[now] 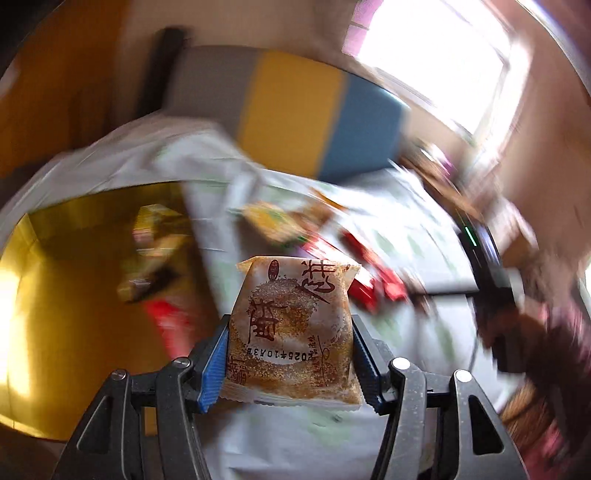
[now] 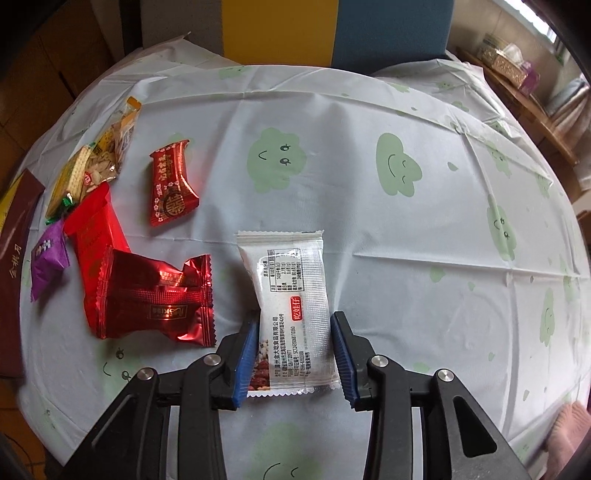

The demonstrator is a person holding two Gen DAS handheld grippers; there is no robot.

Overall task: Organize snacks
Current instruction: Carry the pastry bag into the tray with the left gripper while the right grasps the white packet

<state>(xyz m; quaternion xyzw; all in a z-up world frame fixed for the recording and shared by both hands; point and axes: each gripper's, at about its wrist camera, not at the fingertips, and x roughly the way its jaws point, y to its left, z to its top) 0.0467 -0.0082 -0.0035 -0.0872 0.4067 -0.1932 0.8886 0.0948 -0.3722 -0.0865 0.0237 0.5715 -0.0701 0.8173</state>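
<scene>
My left gripper (image 1: 291,325) is shut on a brown-and-white snack packet (image 1: 291,314) with red characters, held up above the table. To its left is a gold box (image 1: 55,295) with several blurred snacks (image 1: 155,240) inside. In the right wrist view, a white snack packet (image 2: 288,280) lies flat on the tablecloth (image 2: 406,258) between the jaws of my right gripper (image 2: 295,317). Its left pad touches the packet's edge and its right pad stands just clear, so the gripper is open. More snacks lie to the left: a dark red foil packet (image 2: 159,299), a red patterned one (image 2: 171,184), a purple one (image 2: 48,258) and cracker packs (image 2: 92,166).
A dark brown box lid (image 2: 14,258) lies at the table's left edge. A grey, yellow and blue panel (image 2: 280,29) stands behind the table. A wooden shelf with a tissue box (image 2: 506,59) is at the far right. A pink sleeve (image 2: 569,424) shows at the lower right.
</scene>
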